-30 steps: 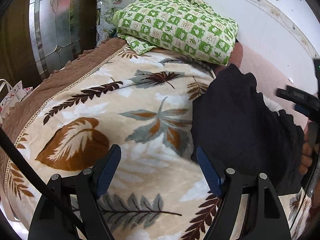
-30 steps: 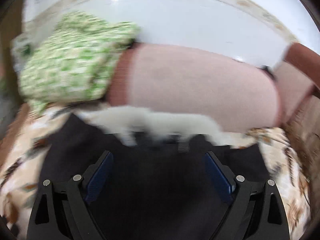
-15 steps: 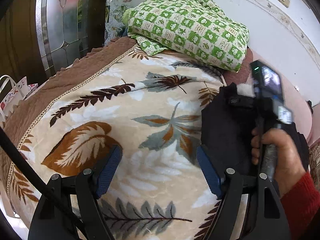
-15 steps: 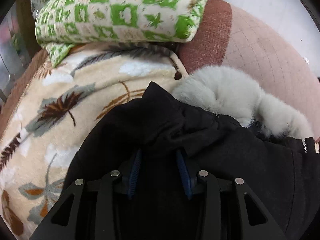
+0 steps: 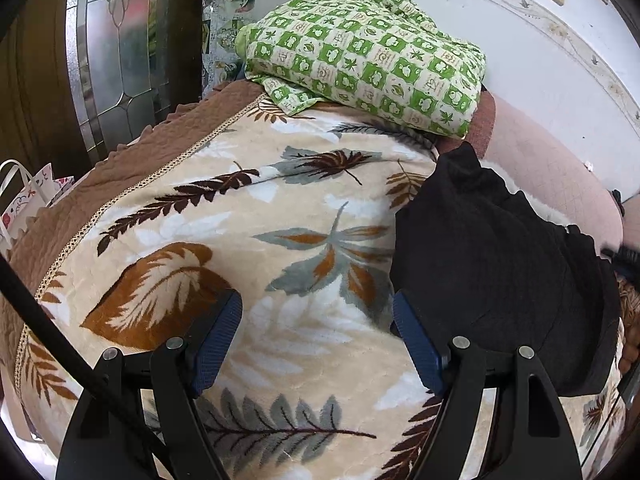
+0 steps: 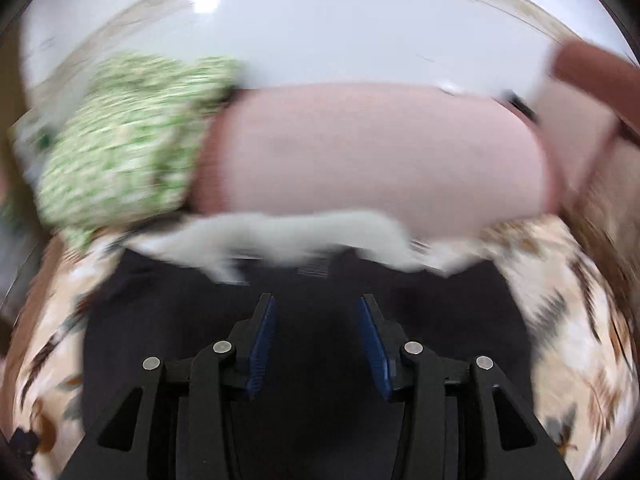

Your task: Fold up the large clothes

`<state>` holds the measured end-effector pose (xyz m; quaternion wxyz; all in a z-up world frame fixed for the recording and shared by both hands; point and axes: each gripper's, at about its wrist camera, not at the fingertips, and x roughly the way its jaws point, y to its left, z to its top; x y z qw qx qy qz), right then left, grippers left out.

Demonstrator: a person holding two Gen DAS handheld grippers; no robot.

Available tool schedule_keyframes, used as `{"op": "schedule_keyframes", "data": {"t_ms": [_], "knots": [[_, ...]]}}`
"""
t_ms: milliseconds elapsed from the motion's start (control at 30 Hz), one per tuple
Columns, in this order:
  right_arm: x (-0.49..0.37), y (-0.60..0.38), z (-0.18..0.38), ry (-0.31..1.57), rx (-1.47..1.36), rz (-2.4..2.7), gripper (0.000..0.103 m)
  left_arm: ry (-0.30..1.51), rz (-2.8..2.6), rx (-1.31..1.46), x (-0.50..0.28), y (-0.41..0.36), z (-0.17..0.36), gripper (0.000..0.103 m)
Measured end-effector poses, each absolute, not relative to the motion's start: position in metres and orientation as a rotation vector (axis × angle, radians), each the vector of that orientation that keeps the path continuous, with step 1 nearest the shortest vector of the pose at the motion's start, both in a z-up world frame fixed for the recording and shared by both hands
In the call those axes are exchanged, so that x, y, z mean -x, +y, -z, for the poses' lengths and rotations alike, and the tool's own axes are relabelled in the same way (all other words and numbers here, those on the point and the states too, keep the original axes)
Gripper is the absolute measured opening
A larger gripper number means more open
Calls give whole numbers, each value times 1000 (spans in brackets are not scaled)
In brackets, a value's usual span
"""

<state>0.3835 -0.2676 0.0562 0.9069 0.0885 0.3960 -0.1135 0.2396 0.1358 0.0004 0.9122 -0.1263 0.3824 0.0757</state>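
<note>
A bed fills both views, covered by a cream leaf-print blanket point(image 5: 280, 240) with brown and grey foliage, and behind it runs a white wall point(image 5: 500, 40). At the head of the blanket lies a green-and-white checked quilt point(image 5: 368, 52), folded into a thick bundle, and just beside that bundle a pink quilted pillow point(image 6: 380, 152) rests against the wall. Off the blanket's left edge stand a leaded glass door panel point(image 5: 116, 52) and a paper gift bag point(image 5: 28, 196).

The black coat point(image 5: 500, 260) lies in a heap on the right part of the blanket, its pale fur trim point(image 6: 288, 240) along the edge nearest the pillow.

The left gripper point(image 5: 318, 340) hangs over bare blanket just beside the coat's left edge, its blue pads wide apart with nothing between them.

The right gripper point(image 6: 316, 340) points down at the middle of the coat in a heavily blurred view. Its jaws stand at a moderate gap and are opening; black cloth lies beneath them, but neither pad presses on it.
</note>
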Motion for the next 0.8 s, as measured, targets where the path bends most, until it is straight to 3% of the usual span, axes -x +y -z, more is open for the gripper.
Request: {"op": "schedule_keyframes", "data": {"t_ms": [300, 567, 700, 800], "knots": [[-375, -396, 24, 959, -369, 596, 44, 811, -159, 240, -246, 134, 5, 77], [-369, -368, -9, 910, -209, 638, 50, 775, -154, 196, -239, 123, -4, 77], [-327, -344, -47, 790, -157, 610, 68, 698, -207, 138, -225, 117, -17, 77], [-288, -318, -61, 751, -111, 538, 71, 635, -209, 112, -214, 112, -29, 83]]}}
